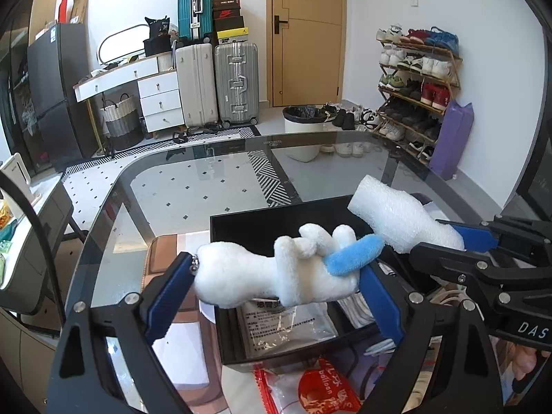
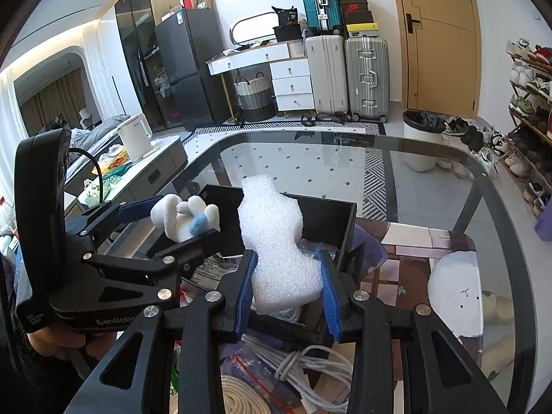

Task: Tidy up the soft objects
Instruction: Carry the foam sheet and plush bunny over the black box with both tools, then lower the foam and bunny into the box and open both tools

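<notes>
Clenched across the width of a white plush toy [image 1: 272, 270], the left gripper [image 1: 276, 286] is holding it crosswise between its blue pads [image 1: 165, 293], the toy's blue ear [image 1: 355, 255] pressing against the right-hand pad. Just beyond and below the jaws, a black storage box [image 1: 262, 220] is sitting on the glass table [image 1: 193, 186], with a printed plastic packet [image 1: 286, 321] lying inside it. Off to the right of the jaws, the right gripper [image 1: 459, 241] is coming in sideways, carrying a white foam piece [image 1: 396, 214] over the box's far corner. Below the jaws, nearer than the box, a red balloon packet [image 1: 321, 390] is lying flat.

From the right wrist, the right gripper [image 2: 286, 289] is squeezing the lower end of the white foam piece [image 2: 276, 238] between its blue pads [image 2: 243, 296], the foam standing up ahead of the jaws, over the black storage box [image 2: 331, 214]. To the left of the jaws, the left gripper [image 2: 172, 220] is hanging over the box's left edge with the white plush toy [image 2: 183, 217] in its grasp. Beneath the jaws, a coiled white cable [image 2: 310, 362] and a cream rope coil [image 2: 241, 396] are lying on the table. Well to the right, a white round plush [image 2: 455, 296] is resting on the glass table [image 2: 310, 158].
</notes>
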